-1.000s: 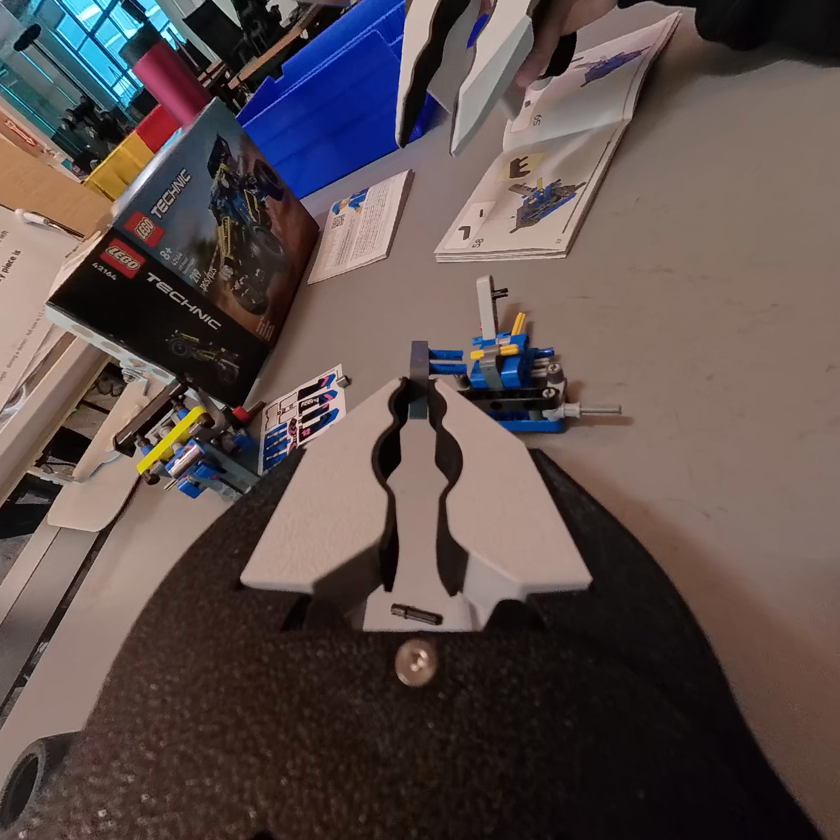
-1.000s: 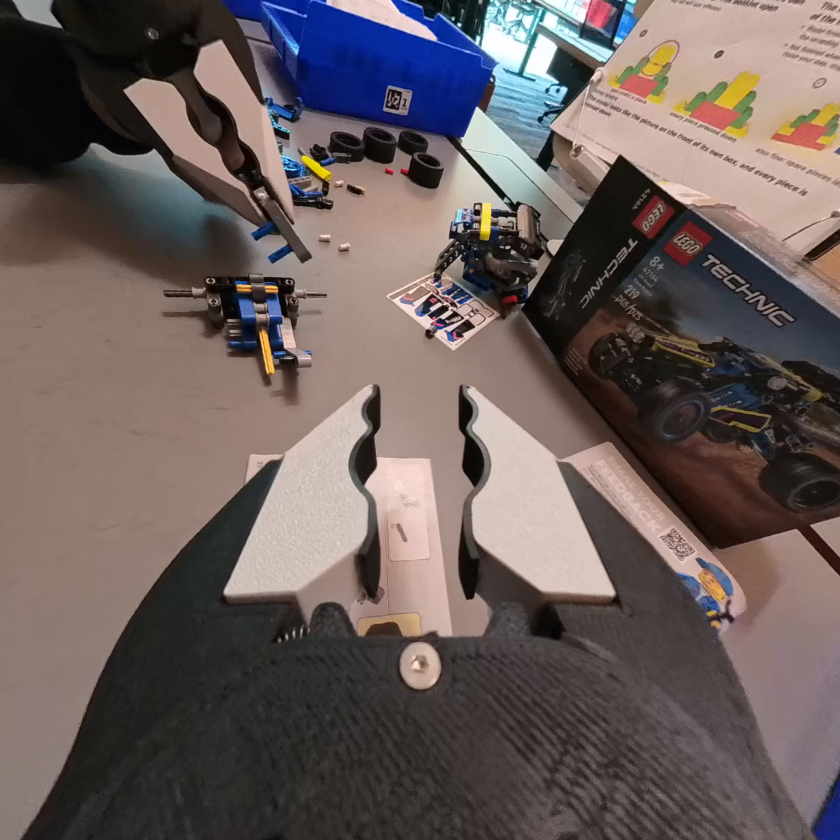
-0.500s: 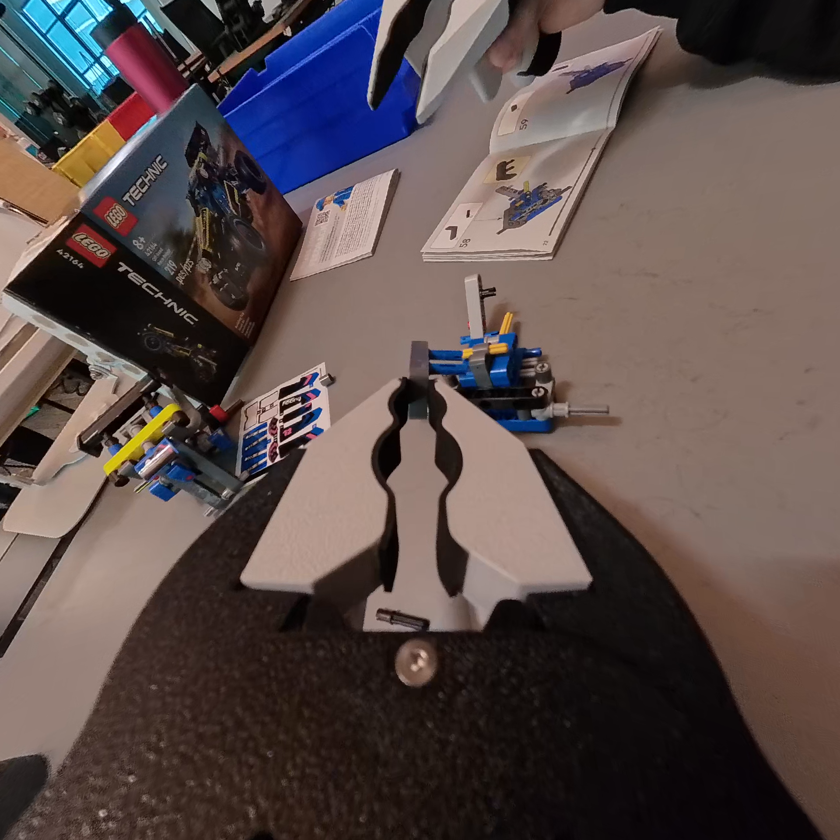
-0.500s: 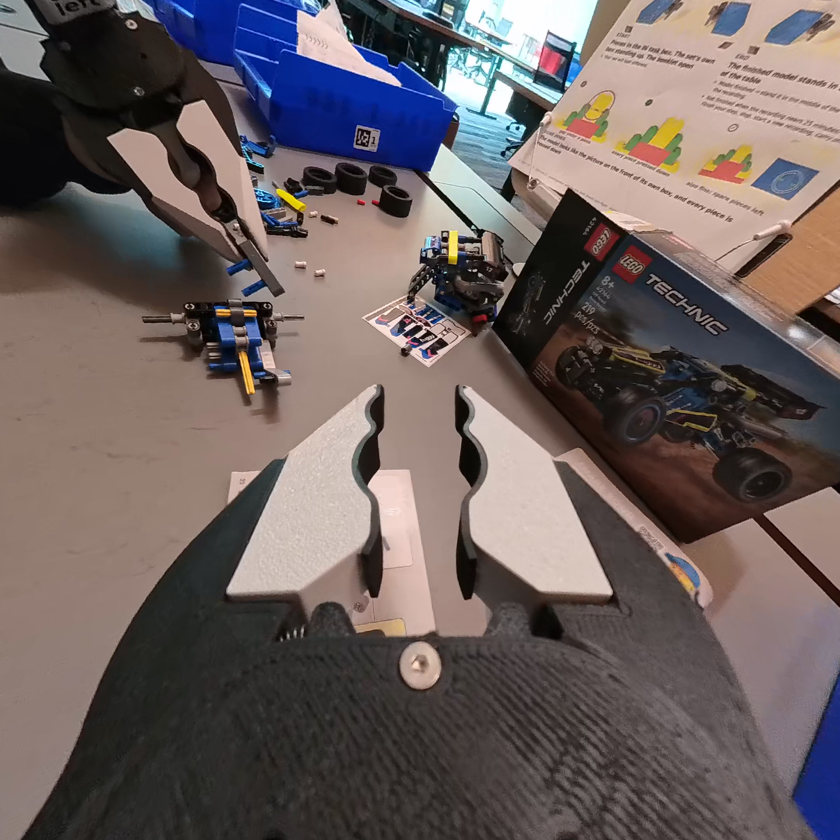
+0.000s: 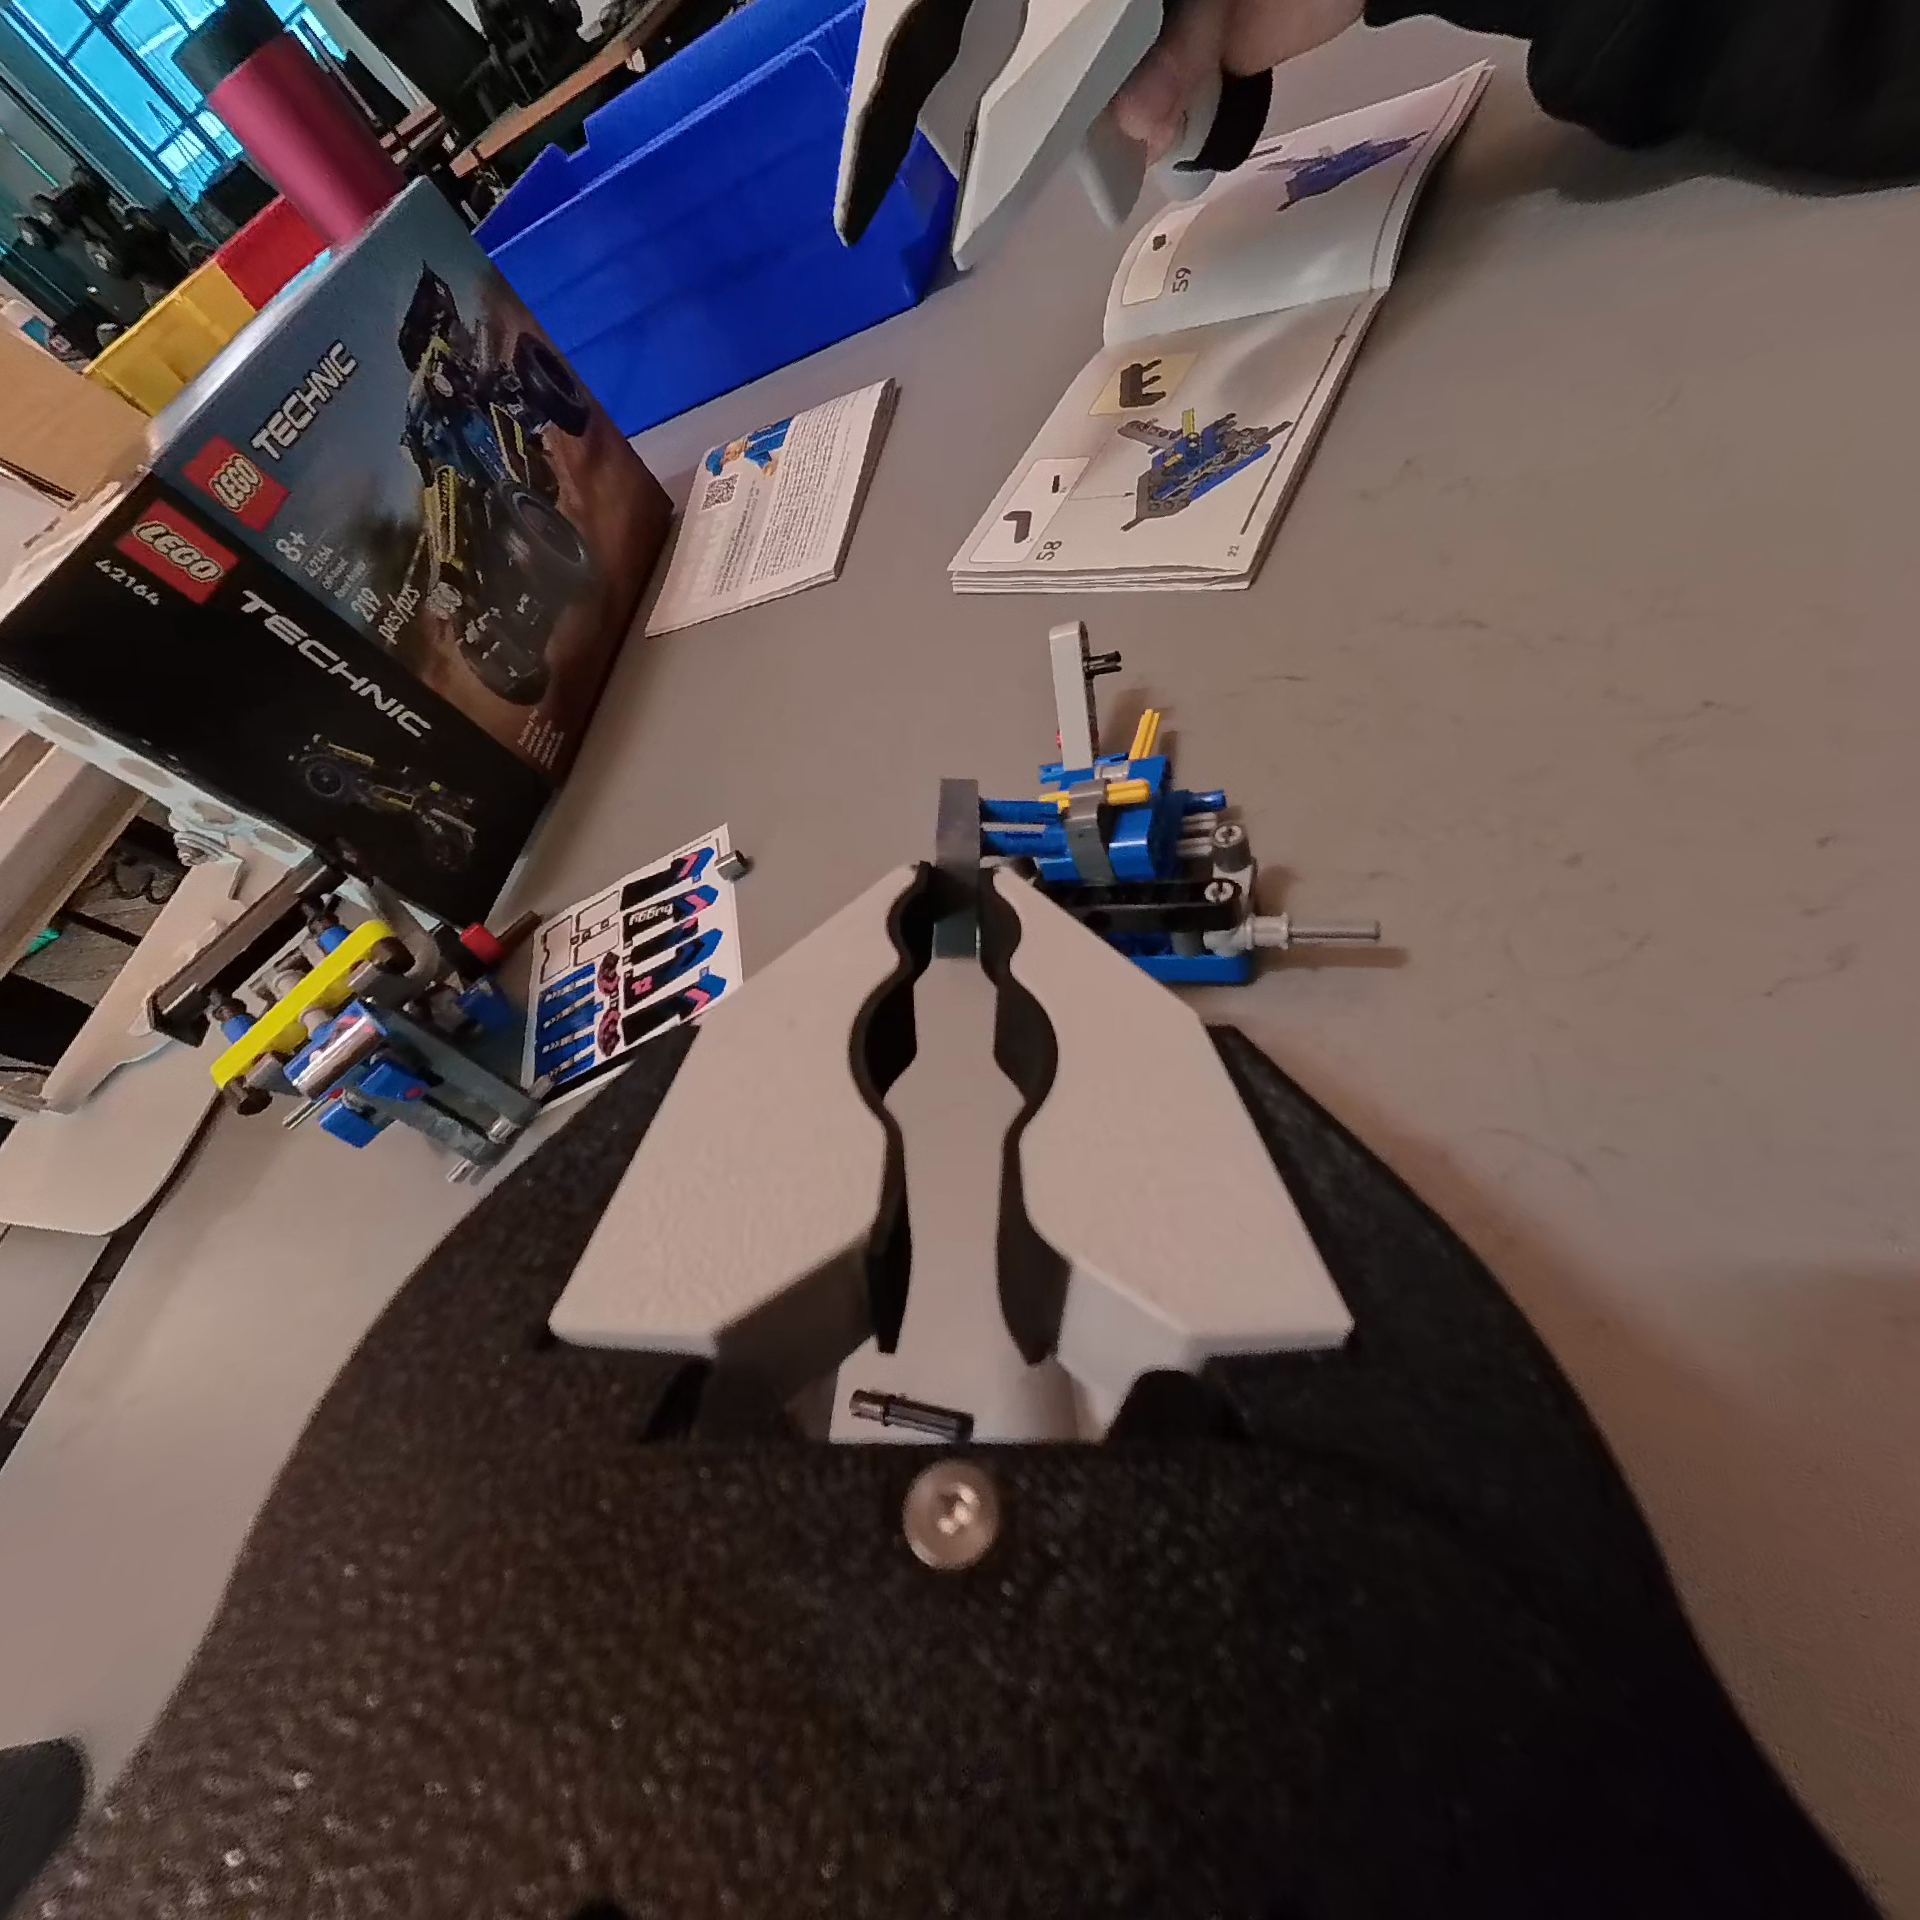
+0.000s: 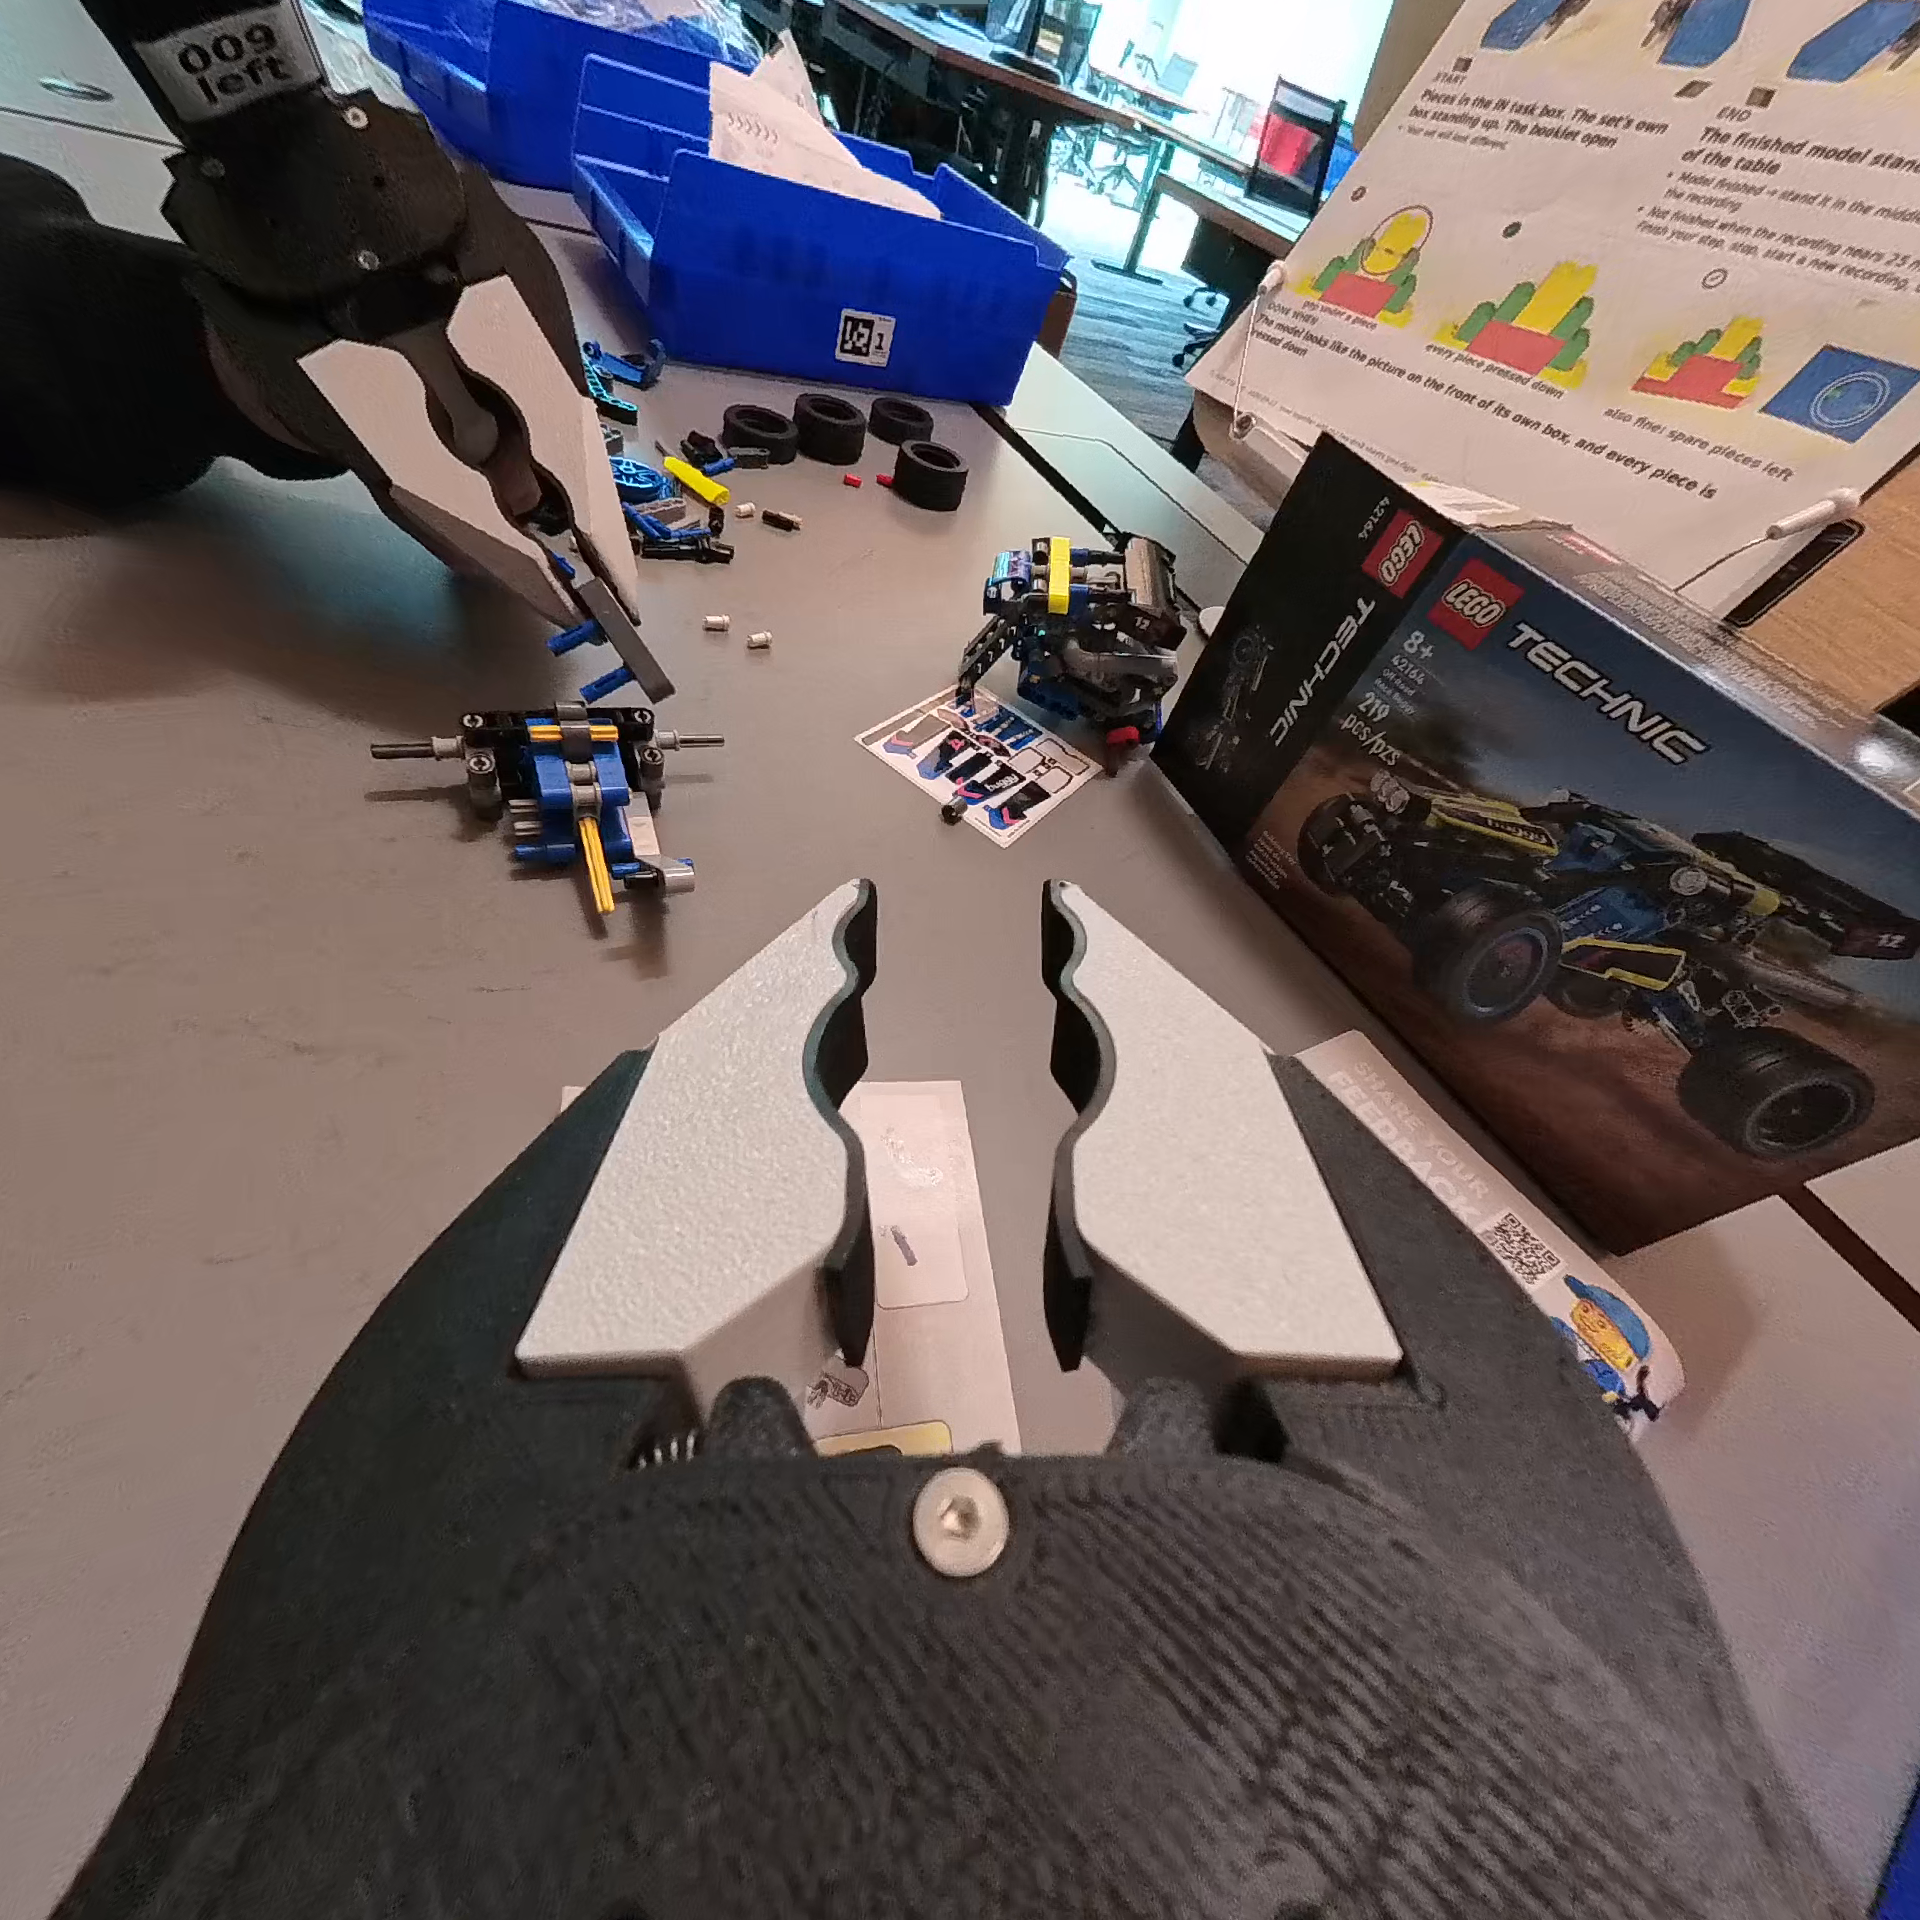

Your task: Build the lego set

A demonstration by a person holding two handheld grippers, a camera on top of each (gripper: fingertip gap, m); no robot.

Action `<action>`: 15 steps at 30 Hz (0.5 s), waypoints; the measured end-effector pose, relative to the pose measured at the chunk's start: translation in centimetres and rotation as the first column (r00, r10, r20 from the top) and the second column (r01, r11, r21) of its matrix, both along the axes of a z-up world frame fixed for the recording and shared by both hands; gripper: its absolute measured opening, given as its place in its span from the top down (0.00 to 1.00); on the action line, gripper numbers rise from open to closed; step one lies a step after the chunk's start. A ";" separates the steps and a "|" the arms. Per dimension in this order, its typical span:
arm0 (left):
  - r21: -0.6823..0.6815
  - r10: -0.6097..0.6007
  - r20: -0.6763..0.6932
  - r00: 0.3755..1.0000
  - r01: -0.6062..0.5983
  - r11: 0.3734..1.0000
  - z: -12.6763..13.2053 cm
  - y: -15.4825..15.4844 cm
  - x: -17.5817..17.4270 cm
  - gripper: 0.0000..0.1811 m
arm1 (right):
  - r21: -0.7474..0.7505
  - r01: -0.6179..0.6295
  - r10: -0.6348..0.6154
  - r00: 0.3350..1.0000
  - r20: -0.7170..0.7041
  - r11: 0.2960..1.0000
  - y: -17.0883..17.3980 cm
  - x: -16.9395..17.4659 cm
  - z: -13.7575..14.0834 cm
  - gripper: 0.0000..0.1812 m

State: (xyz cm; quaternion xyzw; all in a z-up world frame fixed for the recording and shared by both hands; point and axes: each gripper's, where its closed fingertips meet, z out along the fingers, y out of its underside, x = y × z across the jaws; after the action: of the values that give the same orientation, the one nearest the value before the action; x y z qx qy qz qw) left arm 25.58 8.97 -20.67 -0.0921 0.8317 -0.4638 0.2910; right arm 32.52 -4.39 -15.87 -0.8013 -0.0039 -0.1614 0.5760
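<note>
Pinched upright at the tips of the left claw (image 5: 956,894), centre of frame: a dark grey beam (image 5: 958,844), poised just above the blue axle assembly (image 5: 1127,868) on the table (image 5: 1610,831), likely for pressing on. Spread and empty, lower centre of its own view: the right claw (image 6: 958,904), hovering over the open instruction booklet (image 5: 1195,416), presumably free to steady the build.

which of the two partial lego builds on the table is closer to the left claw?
The flat blue-and-black axle assembly, lying just below the left claw, which holds a dark grey beam. The other build, with the yellow piece on top, sits over by the set box.
</note>
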 end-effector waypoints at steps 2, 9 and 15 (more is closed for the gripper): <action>0.000 -0.001 -0.003 1.000 0.001 1.000 0.0 0.0 0.0 0.97 | 0.004 0.001 -0.001 1.000 -0.011 1.000 0.0 0.0 0.0 0.83; -0.005 -0.009 -0.008 1.000 0.009 1.000 -0.1 -0.1 0.0 0.97 | 0.007 -0.016 0.016 1.000 -0.020 1.000 0.3 -0.3 0.0 0.83; -0.008 -0.019 -0.017 1.000 0.019 1.000 -0.4 -0.1 0.0 0.97 | -0.021 -0.065 0.064 0.997 -0.033 0.998 1.1 -1.2 -0.5 0.83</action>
State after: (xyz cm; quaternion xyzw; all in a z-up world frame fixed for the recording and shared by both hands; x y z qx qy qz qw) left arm 25.57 8.85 -21.09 -0.0893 0.8333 -0.4687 0.2792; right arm 31.28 -3.29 -16.38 -0.8095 -0.0223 -0.1295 0.5722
